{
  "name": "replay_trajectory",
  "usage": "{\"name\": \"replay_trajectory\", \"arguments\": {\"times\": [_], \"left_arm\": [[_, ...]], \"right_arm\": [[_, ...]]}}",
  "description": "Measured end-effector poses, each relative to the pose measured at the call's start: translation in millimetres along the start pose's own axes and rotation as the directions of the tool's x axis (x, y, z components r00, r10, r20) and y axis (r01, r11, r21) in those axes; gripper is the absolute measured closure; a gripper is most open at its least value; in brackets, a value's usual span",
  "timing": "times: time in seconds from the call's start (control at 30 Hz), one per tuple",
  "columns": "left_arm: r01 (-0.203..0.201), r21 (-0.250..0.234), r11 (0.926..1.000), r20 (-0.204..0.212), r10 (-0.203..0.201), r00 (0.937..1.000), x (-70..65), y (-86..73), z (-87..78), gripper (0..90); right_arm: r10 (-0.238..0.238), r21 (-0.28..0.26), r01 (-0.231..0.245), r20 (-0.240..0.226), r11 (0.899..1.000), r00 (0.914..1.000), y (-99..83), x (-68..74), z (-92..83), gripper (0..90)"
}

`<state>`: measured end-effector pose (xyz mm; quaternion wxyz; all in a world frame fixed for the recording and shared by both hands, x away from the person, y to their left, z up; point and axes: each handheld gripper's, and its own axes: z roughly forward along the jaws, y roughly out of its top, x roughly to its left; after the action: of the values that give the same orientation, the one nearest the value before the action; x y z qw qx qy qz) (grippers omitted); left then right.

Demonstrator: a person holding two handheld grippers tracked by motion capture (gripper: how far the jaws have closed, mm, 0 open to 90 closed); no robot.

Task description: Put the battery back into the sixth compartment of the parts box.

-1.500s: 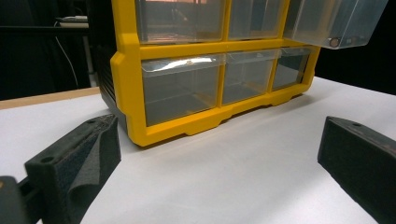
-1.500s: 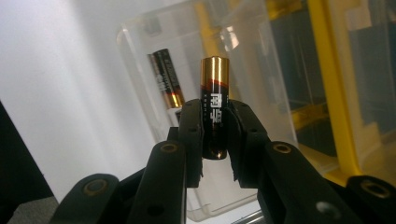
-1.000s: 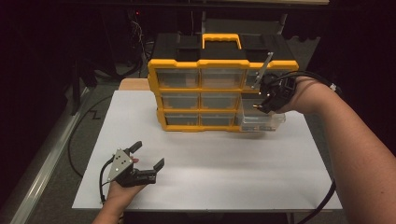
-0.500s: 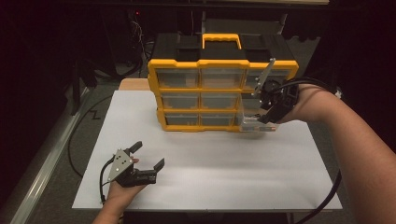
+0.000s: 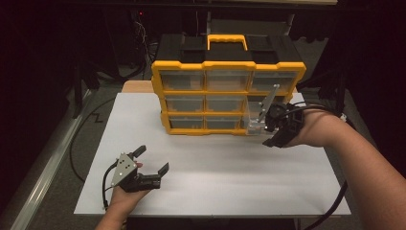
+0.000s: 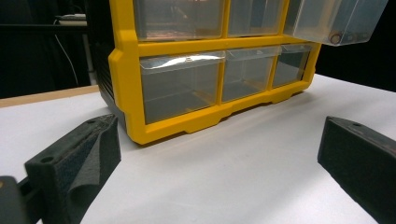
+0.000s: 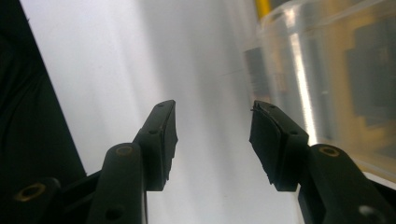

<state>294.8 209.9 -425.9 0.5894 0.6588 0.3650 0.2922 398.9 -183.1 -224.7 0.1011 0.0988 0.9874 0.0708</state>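
The right tool (image 5: 268, 134), a black two-jaw device held in the person's right hand, is hovering at centre right of the high view, just beside the pulled-out clear plastic drawer (image 5: 256, 117) of the yellow-framed organiser cabinet (image 5: 229, 67). Its jaws have just been opening and are now standing apart with nothing between them; in the right gripper view the right tool (image 7: 212, 137) is showing only white worktop (image 7: 116, 56) in the gap, while the transparent drawer wall (image 7: 327, 70) is lying to the right of the frame, clear of the pads. The left tool (image 5: 151, 165) is resting at lower left of the high view on the white worktop (image 5: 215, 163), jaws spread wide and empty, well apart from the cabinet. In the left gripper view the same clear drawer (image 6: 336, 18) is projecting out of the yellow frame (image 6: 187, 123) at upper right, with small ring-like items (image 6: 343, 36) visible in its near corner; the remaining drawers are sitting flush.

Progress, as judged: the drawer is already drawn out and released, so the opening step appears done. Still pending, most probably, is either taking something from the drawer or pushing it back in; which cannot be told.
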Motion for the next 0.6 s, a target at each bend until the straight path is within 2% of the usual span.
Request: {"name": "replay_trajectory", "arguments": {"times": [0.1, 0.4, 0.47, 0.6], "left_arm": [[0.001, -0.001, 1.0, -0.001, -0.001, 1.0, -0.1, -0.1, 0.2, 0.4], [-0.001, 0.0, 1.0, 0.001, 0.001, 1.0, -0.4, 0.0, 0.1, 0.5], [-0.001, 0.0, 1.0, 0.0, 0.001, 1.0, -0.3, 0.0, 0.1, 0.5], [0.0, -0.001, 1.0, 0.0, 0.0, 1.0, -0.5, 0.1, 0.1, 0.4]], "right_arm": [[-0.006, 0.004, 0.006, 0.0, 1.0, 1.0, -1.5, 4.5, 7.1, 51.4], [0.023, 0.009, -0.022, -0.013, 1.0, 0.9997, -7.9, 16.3, 34.9, 41.8], [0.014, 0.024, -0.013, -0.011, 1.0, 0.9998, -8.9, 18.8, 42.1, 40.6], [0.02, 0.012, -0.019, -0.031, 1.0, 0.9993, -11.2, 23.6, 57.0, 38.5]]}}
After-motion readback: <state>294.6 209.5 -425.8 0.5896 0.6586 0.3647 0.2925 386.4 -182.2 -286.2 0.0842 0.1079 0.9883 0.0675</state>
